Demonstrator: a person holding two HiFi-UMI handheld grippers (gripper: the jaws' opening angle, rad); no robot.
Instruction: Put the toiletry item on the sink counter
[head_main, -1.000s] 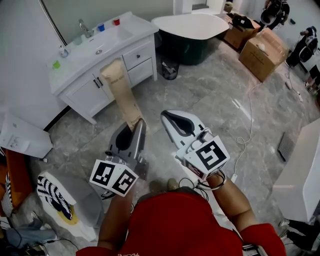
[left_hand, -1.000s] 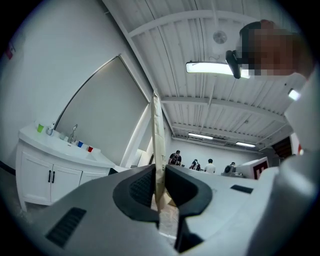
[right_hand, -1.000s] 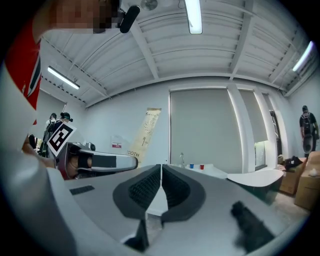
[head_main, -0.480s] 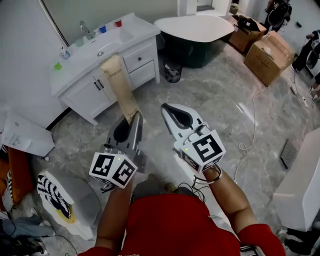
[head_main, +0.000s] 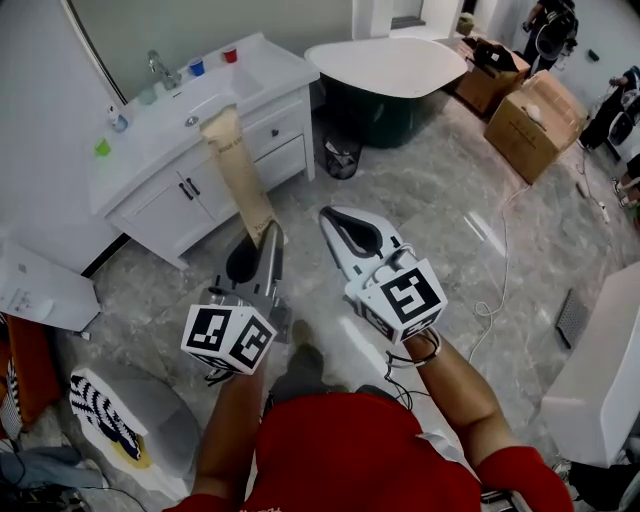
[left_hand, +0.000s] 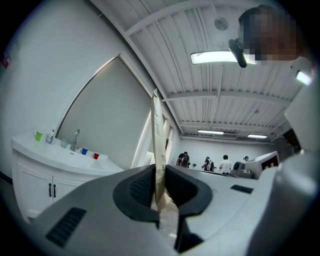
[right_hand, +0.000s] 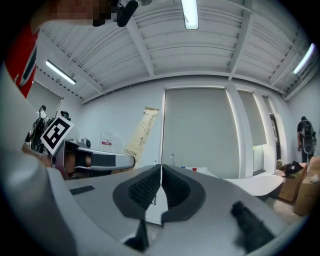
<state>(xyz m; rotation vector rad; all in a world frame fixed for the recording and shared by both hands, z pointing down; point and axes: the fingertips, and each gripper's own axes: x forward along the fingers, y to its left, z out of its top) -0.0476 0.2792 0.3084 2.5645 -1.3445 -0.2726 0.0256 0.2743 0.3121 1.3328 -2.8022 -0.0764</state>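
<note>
A long flat beige toothbrush box (head_main: 243, 175) stands up from my left gripper (head_main: 270, 240), which is shut on its lower end. In the left gripper view the box (left_hand: 158, 130) rises edge-on between the closed pads, with my left gripper (left_hand: 159, 172) pinching it. My right gripper (head_main: 335, 222) hovers just to the right of it, shut with nothing between its pads (right_hand: 161, 172). The box (right_hand: 141, 132) also shows at the left of the right gripper view. The white sink counter (head_main: 250, 85) lies ahead at the upper left, well beyond both grippers.
On the counter stand a faucet (head_main: 160, 70), a blue cup (head_main: 197, 68), a red cup (head_main: 230, 55) and a green cup (head_main: 102, 147). A dark bathtub with a white top (head_main: 390, 65) and a bin (head_main: 342, 155) sit to the right. Cardboard boxes (head_main: 535, 110) stand at the far right.
Both grippers keep their pose and the left keeps its hold on the box. The view has drifted, so the vanity sits a little further left in the picture.
</note>
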